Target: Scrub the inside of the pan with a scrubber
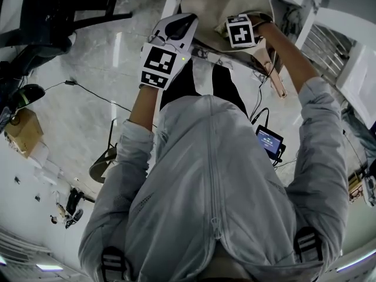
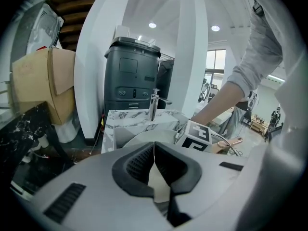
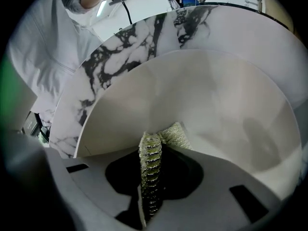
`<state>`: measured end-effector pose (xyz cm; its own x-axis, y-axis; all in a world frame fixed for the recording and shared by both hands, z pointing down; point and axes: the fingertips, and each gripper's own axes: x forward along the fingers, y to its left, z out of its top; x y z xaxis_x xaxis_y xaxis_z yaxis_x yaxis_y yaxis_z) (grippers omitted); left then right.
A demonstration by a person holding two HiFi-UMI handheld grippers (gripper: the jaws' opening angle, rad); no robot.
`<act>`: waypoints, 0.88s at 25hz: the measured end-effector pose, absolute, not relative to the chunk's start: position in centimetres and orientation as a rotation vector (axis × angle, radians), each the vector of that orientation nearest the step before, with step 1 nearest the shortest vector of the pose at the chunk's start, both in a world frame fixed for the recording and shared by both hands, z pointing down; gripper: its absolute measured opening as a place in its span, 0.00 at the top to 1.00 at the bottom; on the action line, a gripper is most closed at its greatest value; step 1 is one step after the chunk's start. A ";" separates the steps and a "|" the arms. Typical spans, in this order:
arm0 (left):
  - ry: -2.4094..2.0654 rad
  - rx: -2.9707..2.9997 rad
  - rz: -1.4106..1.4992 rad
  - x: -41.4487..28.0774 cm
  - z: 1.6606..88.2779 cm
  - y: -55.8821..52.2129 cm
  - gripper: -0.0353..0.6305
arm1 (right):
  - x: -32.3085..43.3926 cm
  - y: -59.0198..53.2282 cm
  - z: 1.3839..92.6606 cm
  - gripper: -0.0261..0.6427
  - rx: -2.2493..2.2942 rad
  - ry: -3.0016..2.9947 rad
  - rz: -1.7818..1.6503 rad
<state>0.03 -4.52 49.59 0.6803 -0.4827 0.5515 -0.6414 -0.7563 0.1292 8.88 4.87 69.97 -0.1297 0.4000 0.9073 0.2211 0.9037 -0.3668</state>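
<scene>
The pan (image 1: 212,3) is cream inside and marbled white outside, held up in front of the person, with its wooden handle (image 1: 275,75) pointing back toward them. My left gripper (image 1: 185,23) is shut on the pan's near rim (image 2: 139,137); a cream sliver shows between its jaws. My right gripper (image 1: 236,21) reaches into the pan from the handle side. It is shut on a yellow-green scrubber (image 3: 153,162), whose free end presses on the cream inner wall (image 3: 216,109). The marbled outer wall (image 3: 120,52) curves behind. The right gripper's marker cube (image 2: 197,137) shows in the left gripper view.
A marble sink block with a chrome faucet (image 2: 154,105) stands ahead of the left gripper, and a black bin (image 2: 132,76) behind it. A cardboard box (image 2: 45,85) sits to the left. On the floor lie a small screen device (image 1: 269,140) and cables.
</scene>
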 end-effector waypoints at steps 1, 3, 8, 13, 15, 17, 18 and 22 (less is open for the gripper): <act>-0.889 2.582 0.718 0.1 49.6 -4.4 0.91 | 9.2 5.2 69.9 0.84 -0.489 -1.710 0.191; -0.888 2.583 0.715 0.3 49.6 -4.3 0.91 | 9.8 5.8 69.7 0.84 -0.508 -1.703 0.260; -0.889 2.582 0.715 0.2 49.7 -4.2 0.91 | 12.1 5.2 69.6 0.84 -0.493 -1.630 0.308; -0.898 2.576 0.720 -0.4 49.8 -4.5 0.91 | 14.3 3.1 70.0 0.84 -0.460 -1.533 0.288; -0.902 2.575 0.720 -0.6 49.8 -4.7 0.91 | 14.8 2.1 70.1 0.84 -0.420 -1.527 0.304; -0.904 2.573 0.722 -1.0 49.9 -4.9 0.91 | 14.6 1.4 70.3 0.84 -0.388 -1.556 0.332; -0.906 2.572 0.723 -1.2 50.0 -5.0 0.91 | 14.0 1.0 70.4 0.84 -0.373 -1.588 0.341; -0.909 2.562 0.729 -2.0 50.2 -5.2 0.91 | 13.7 -2.3 71.4 0.84 -0.250 -1.604 0.285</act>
